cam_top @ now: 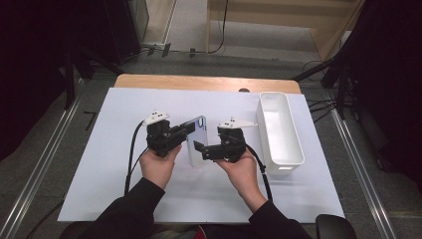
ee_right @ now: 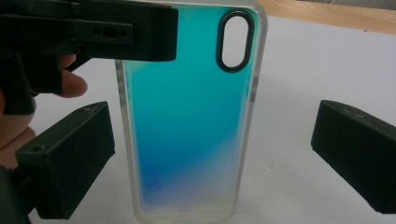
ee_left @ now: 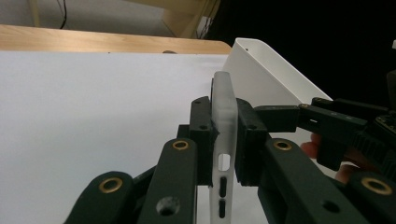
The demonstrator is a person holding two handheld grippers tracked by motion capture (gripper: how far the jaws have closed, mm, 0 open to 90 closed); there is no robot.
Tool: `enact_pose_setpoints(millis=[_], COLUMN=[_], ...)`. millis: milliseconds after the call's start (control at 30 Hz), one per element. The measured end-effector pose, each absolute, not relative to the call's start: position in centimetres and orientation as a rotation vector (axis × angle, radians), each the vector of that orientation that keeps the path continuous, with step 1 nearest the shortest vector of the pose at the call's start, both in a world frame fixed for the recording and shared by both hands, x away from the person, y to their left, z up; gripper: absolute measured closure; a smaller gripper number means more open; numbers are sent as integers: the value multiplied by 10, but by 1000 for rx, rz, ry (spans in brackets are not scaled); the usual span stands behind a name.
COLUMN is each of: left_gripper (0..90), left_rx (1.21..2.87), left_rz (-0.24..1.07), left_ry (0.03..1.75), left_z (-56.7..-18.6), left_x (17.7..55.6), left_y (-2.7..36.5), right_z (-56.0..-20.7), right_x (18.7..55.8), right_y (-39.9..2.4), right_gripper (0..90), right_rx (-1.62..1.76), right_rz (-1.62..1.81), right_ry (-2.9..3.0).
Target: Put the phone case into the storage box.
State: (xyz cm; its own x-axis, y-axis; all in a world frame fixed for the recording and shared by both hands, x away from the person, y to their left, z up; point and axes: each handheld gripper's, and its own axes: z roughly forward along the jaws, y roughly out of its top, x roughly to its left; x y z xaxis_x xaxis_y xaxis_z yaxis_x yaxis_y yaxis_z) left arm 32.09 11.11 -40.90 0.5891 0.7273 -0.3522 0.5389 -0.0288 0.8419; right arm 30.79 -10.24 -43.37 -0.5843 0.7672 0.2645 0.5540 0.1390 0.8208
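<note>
There is one phone case (cam_top: 197, 141), one white bin (cam_top: 279, 130), and two grippers, one in each of the person's hands.

The phone case is a translucent shell shading from teal to blue, with an oval camera cutout ringed in black near one end. It is lifted above the white sheet (cam_top: 99, 164) that covers the wooden table (cam_top: 206, 82), near the middle of the sheet and between the two grippers.

The left gripper (cam_top: 185, 130) is clamped on the phone case. In the left gripper view its two black pads press on the case's two faces, so the case (ee_left: 225, 140) shows edge-on between them, with the side-button slots visible lower down.

The right gripper (cam_top: 200, 149) is wide open. In the right gripper view its two jaws stand far apart on either side of the phone case (ee_right: 187, 116), and neither touches it. The left gripper's jaw (ee_right: 116, 30) crosses the upper corner of the case in that view.

The white bin is long and rectangular and lies on the right part of the sheet, just right of the right gripper.
</note>
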Motion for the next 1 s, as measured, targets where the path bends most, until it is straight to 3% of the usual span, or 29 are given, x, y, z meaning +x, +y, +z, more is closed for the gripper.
enact_pose_setpoints(millis=[633,833,1000], left_gripper=[793,792,791], left_rx=[1652,1646,1638], left_rz=[133,99,90], left_ry=[1081,1083,1085], left_z=[-412,-414,-414], left_x=[312,310,310], left_y=[104,100,100], right_z=[-435,-435,-434], right_x=[315,316,315], right_y=[-85,-88,-88], right_gripper=[0,135,143], right_rx=[1315,1304,1300], right_rz=[1384,1397,1394], right_ry=[2224,2228,2233])
